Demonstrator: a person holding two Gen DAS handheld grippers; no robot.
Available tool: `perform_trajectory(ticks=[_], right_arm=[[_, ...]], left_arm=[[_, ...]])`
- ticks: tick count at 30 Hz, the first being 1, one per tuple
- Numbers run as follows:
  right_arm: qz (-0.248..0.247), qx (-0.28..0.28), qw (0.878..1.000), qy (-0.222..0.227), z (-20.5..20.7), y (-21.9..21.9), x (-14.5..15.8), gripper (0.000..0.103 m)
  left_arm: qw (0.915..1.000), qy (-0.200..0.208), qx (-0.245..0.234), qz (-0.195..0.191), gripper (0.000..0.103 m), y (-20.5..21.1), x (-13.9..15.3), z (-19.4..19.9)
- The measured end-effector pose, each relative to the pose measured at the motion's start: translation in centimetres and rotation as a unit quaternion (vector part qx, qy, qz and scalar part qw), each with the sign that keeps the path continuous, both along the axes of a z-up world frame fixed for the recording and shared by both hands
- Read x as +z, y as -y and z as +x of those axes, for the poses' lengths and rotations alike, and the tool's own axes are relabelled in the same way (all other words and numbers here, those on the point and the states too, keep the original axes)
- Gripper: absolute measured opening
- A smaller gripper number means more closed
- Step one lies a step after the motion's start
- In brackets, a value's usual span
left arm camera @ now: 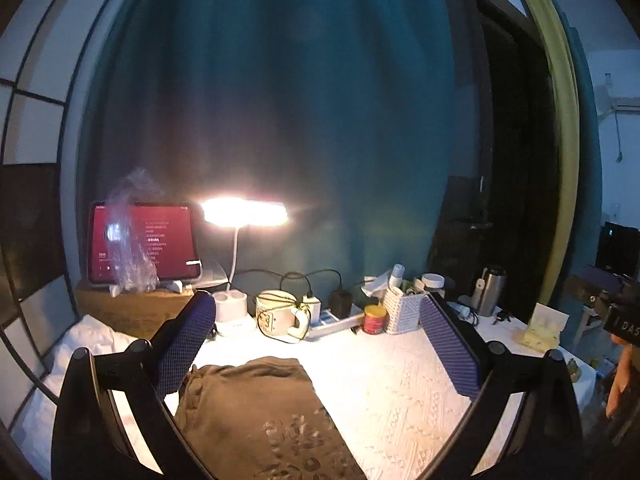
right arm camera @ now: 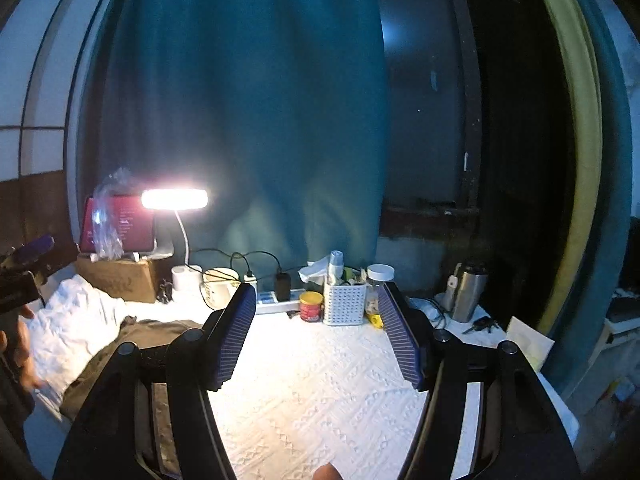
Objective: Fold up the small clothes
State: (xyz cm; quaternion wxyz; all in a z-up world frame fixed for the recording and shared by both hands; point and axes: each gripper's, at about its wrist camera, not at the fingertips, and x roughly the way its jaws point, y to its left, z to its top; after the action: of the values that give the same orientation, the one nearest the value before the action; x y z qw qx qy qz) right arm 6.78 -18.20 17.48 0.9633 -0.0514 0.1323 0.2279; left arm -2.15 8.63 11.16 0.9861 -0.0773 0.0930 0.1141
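The brown garment (left arm camera: 256,412) runs off the bottom edge, its print blurred, while the left gripper (left arm camera: 320,340) and right gripper (right arm camera: 318,338) gape wide above the white tablecloth (right arm camera: 320,400), holding nothing.

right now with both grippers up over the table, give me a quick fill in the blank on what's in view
1. The brown garment lies on the white ____.
2. Both the left gripper and the right gripper have their jaws ____.
3. The desk lamp is switched ____.
4. The red can stands just left of the white perforated ____.

Missing words: tablecloth; open; on; basket
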Motion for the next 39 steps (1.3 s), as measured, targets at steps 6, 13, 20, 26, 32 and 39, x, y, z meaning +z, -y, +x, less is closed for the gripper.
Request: perform_trajectory(ticks=[6, 13, 20, 26, 32, 39], right_arm=[[-0.018, 0.005, 1.000, -0.004, -1.1, -0.4, -0.3, 0.067], [-0.017, 0.010, 1.000, -0.017, -1.5, -0.8, -1.3, 0.067], [-0.008, 0.005, 1.000, -0.025, -1.0, -0.9, -2.2, 0.067], [-0.009, 0.008, 0.999, -0.030, -0.7, -1.1, -2.6, 0.067], [-0.005, 0.005, 0.999, -0.032, -0.6, -1.0, -2.7, 0.067], [-0.004, 0.006, 1.000, -0.031, -0.7, -1.0, -2.8, 0.067]], left_arm=[[0.9998, -0.007, 0.008, -0.014, 0.101, -0.2, -0.2, -1.2], [0.9999, -0.012, 0.001, 0.009, 0.101, 0.8, -0.5, -1.6], [0.9997, -0.015, -0.015, 0.012, 0.101, 1.2, -0.9, -1.4], [0.9995, -0.017, -0.020, 0.016, 0.101, 1.5, -1.0, -1.1], [0.9995, -0.016, -0.023, 0.017, 0.101, 1.8, -1.1, -1.0], [0.9994, -0.015, -0.023, 0.019, 0.101, 1.9, -1.0, -0.9]])
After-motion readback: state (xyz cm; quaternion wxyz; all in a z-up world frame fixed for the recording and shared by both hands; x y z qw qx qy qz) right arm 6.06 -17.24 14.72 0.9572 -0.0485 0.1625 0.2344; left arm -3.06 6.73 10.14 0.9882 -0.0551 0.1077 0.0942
